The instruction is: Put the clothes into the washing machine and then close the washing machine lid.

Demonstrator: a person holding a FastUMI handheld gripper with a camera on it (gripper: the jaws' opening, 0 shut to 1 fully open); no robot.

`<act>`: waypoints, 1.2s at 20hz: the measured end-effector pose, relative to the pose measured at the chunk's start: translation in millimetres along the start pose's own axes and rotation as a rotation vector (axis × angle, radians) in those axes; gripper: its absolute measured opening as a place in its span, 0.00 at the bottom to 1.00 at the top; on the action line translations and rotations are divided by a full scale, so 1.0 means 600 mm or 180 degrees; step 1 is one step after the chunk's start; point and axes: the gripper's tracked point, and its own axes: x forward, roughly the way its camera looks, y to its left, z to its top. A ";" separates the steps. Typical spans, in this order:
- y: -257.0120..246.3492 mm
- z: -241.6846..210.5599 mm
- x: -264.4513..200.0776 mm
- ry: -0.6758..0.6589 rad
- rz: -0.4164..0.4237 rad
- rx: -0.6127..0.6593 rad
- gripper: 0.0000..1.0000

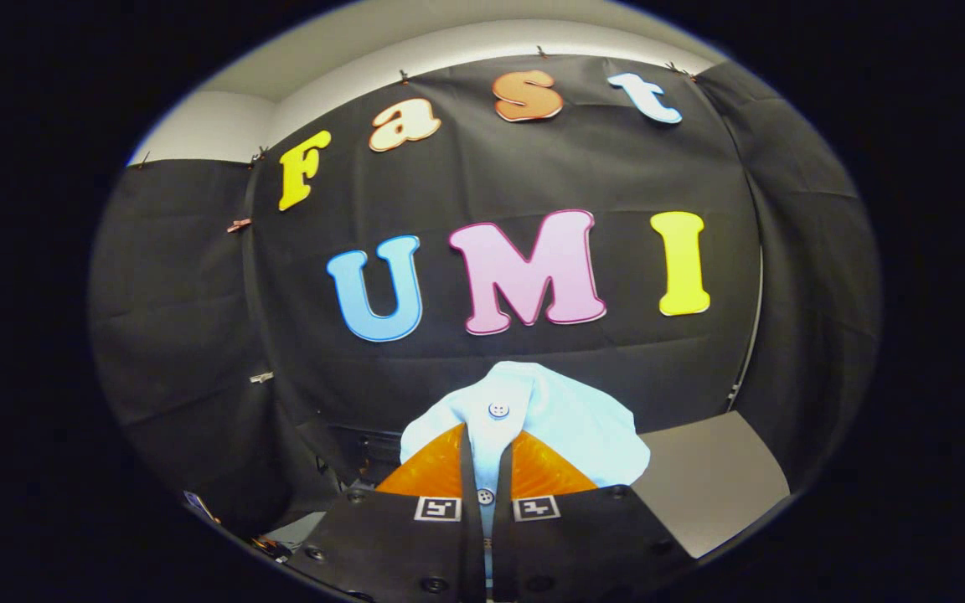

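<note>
between the two fingers of the tool (487,469), a light blue buttoned garment (549,419) is sitting pinched; the fingers are pressing together on the placket strip, with one button (498,409) showing just ahead of the tips and another (485,496) lying in the narrow slot between them. the rest of the cloth is bunching up and spilling beyond the tips, mostly to one side, held up in the air in front of the booth's black cloth wall. a grey flat surface (713,477), maybe the table or the machine top, is lying lower down beside the garment, cannot tell which.

step in hand, judging: carrying the clothes toward the washing machine; drum and lid not located here, so loading looks not yet done. next move is probably calling for tilting down, finding the drum opening, lowering the cloth inside, then spreading the fingers; lid closing comes after.

writing: no brand or tag readable on the garment; only small square coded markers (438,507) sitting on the finger mounts, no words.
</note>
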 end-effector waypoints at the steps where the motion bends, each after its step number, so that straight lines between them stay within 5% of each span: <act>1: 0.027 -0.007 0.008 0.0011 0.0048 0.0001 0.08; 12: 0.303 -0.219 0.112 0.0363 0.0651 0.0128 0.08; 24: 0.310 -0.359 0.189 0.0576 0.0443 0.0127 0.08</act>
